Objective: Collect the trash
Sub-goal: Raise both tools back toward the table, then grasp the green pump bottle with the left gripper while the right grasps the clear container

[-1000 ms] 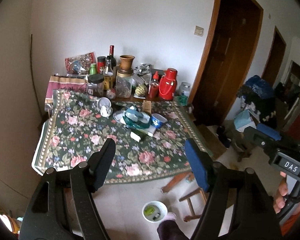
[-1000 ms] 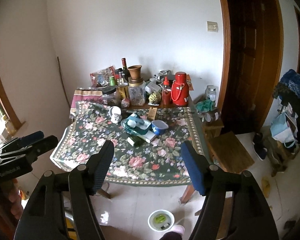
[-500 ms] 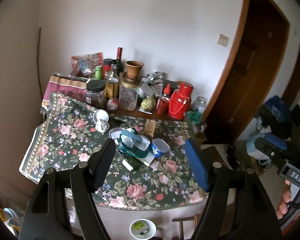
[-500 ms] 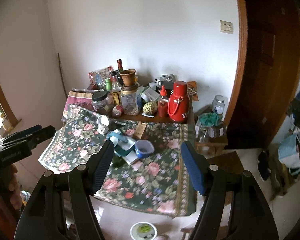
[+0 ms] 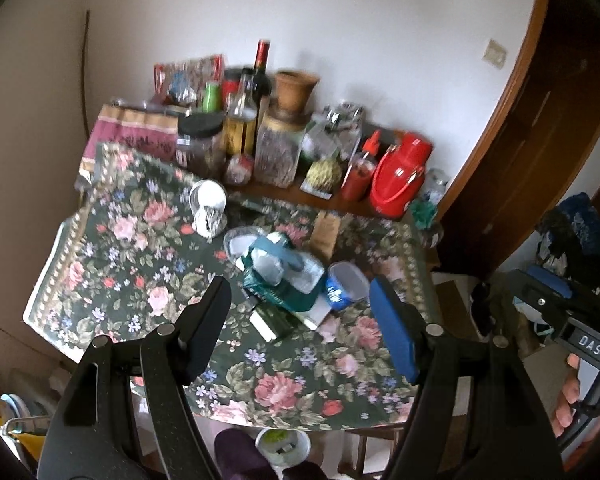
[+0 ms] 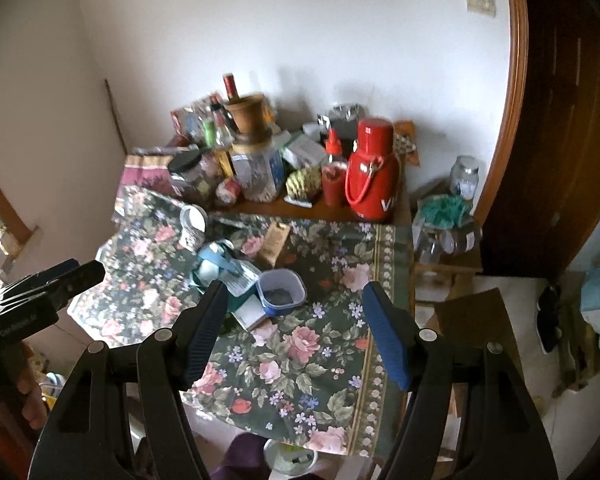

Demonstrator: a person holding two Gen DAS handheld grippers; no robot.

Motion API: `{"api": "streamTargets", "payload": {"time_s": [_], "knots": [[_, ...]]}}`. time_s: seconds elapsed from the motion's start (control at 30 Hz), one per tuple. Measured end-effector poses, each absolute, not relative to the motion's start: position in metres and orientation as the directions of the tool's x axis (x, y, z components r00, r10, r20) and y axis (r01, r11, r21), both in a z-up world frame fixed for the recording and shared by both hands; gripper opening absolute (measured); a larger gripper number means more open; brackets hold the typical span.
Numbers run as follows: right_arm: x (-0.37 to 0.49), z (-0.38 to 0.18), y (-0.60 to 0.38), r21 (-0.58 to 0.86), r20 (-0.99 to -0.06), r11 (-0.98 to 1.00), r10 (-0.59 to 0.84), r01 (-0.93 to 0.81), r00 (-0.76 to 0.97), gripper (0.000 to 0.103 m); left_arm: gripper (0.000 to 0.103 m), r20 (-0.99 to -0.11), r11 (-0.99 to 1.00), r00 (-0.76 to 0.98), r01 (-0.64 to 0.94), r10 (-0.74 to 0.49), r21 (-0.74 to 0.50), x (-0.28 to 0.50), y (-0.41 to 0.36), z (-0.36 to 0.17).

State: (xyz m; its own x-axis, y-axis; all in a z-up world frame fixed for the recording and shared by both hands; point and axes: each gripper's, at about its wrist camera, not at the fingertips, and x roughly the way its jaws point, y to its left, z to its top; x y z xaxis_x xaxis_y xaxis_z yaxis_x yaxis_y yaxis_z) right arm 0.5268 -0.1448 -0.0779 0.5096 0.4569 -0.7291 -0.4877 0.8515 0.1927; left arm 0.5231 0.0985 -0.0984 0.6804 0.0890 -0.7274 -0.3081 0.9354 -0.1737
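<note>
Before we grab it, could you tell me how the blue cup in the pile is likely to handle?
The blue cup looks like thin plastic, so probably light and squashy. It stands open-topped with something dark inside, so tilting may spill it. It touches a white box, which might shift too.

Your left gripper (image 5: 300, 320) has matte black arms with round silver screws, one black finger pad and one blue. Your right gripper (image 6: 294, 328) matches it, both pads ribbed, and carries white "DAS" lettering on its black body. A dark purple shoe (image 5: 240, 456) shows below.
</note>
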Motion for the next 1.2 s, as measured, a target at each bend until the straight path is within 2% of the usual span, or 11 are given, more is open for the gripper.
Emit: {"api": "streamTargets", "payload": {"time_s": [0.3, 0.43, 0.7, 0.83, 0.9, 1.03, 1.1, 1.2], "knots": [[0.578, -0.152, -0.107, 0.186, -0.840, 0.903, 0.351, -0.388, 0.414, 0.066, 0.071, -0.866, 0.923, 0.499, -0.341, 0.017, -0.179, 0.578, 0.146, -0.192], [0.600, -0.190, -0.097, 0.244, -0.876, 0.905, 0.360, -0.349, 0.322, 0.066, 0.071, -0.911, 0.910, 0.411, -0.361, -0.042, -0.204, 0.594, 0.156, -0.242], [0.630, -0.251, -0.087, 0.365, -0.893, 0.901, 0.410, -0.236, 0.186, 0.066, 0.071, -0.923, 0.870, 0.361, -0.403, -0.135, -0.285, 0.617, 0.165, -0.290], [0.635, -0.263, -0.080, 0.375, -0.894, 0.902, 0.413, -0.214, 0.176, 0.065, 0.071, -0.924, 0.861, 0.346, -0.407, -0.164, -0.305, 0.627, 0.162, -0.303], [0.636, -0.266, -0.073, 0.354, -0.900, 0.907, 0.397, -0.229, 0.180, 0.048, 0.071, -0.927, 0.864, 0.339, -0.406, -0.162, -0.299, 0.633, 0.160, -0.306], [0.637, -0.271, -0.066, 0.344, -0.905, 0.907, 0.389, -0.242, 0.172, 0.029, 0.070, -0.932, 0.865, 0.332, -0.414, -0.148, -0.285, 0.638, 0.158, -0.311], [0.636, -0.271, -0.066, 0.342, -0.904, 0.907, 0.389, -0.247, 0.177, 0.017, 0.067, -0.931, 0.864, 0.334, -0.416, -0.144, -0.283, 0.640, 0.157, -0.312], [0.635, -0.269, -0.064, 0.326, -0.901, 0.907, 0.384, -0.267, 0.204, 0.014, 0.056, -0.930, 0.867, 0.341, -0.414, -0.135, -0.278, 0.642, 0.157, -0.313]]}}
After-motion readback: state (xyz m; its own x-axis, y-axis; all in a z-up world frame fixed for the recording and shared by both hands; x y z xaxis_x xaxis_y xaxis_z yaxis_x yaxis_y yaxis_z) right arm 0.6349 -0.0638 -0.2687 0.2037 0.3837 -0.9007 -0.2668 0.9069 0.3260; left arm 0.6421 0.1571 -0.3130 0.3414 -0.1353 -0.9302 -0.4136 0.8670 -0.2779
